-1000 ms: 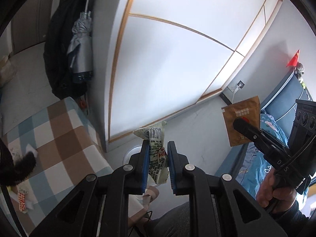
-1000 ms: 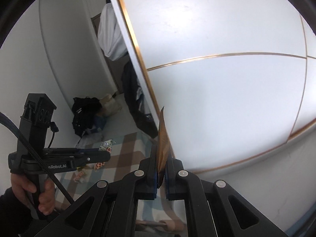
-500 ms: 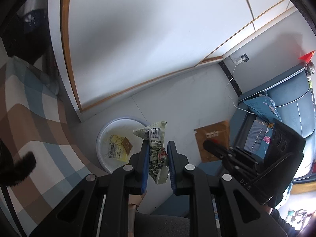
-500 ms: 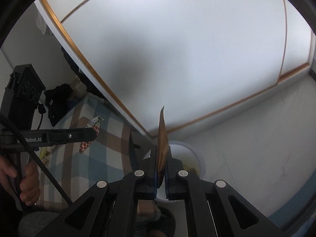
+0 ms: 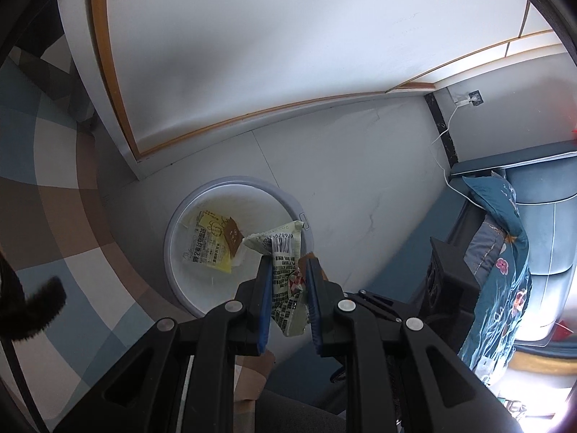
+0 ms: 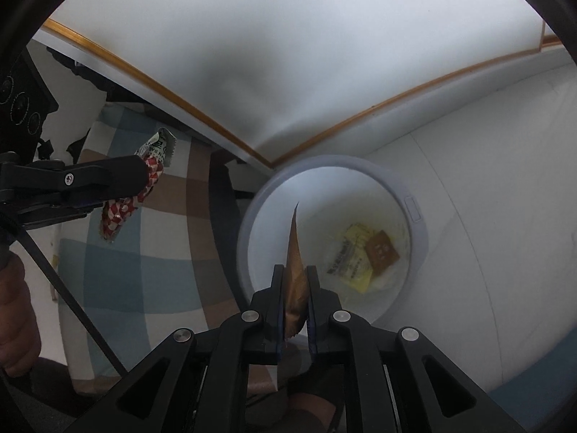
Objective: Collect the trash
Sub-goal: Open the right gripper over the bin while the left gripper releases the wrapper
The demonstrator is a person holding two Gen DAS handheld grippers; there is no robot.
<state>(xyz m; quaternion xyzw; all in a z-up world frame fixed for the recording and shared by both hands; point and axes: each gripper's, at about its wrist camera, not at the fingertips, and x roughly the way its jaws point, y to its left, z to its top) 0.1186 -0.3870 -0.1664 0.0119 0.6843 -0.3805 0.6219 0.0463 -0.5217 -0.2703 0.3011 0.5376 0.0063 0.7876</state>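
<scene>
A white round bin [image 5: 173, 223] [image 6: 249, 223] stands on the pale floor below both grippers. In it lie a yellow packet [image 5: 211, 243] [image 6: 351, 256] and a small brown sachet [image 5: 232, 232] [image 6: 380, 250]. My left gripper [image 5: 288, 278] [image 6: 144, 176] is shut on a crumpled green-white wrapper [image 5: 285, 252] [image 6: 119, 216] with a barcode and a red-checked side; it hangs by the bin's near rim. My right gripper [image 6: 295, 281] hovers over the bin's mouth. Its jaws are opening, with a brown wrapper [image 6: 295, 249] standing edge-up between the pads and still touching them.
A checked blue-brown-white cover [image 5: 54, 216] [image 6: 144, 270] lies left of the bin. White panels with gold trim [image 5: 288, 54] rise behind it. A blue sofa with a floral cushion [image 5: 505, 252] and a wall socket with a cable [image 5: 472, 97] are at the right.
Both grippers have come down and tipped toward the floor, so the bin now fills the middle of both views. The right jaws have parted slightly around the brown wrapper.
</scene>
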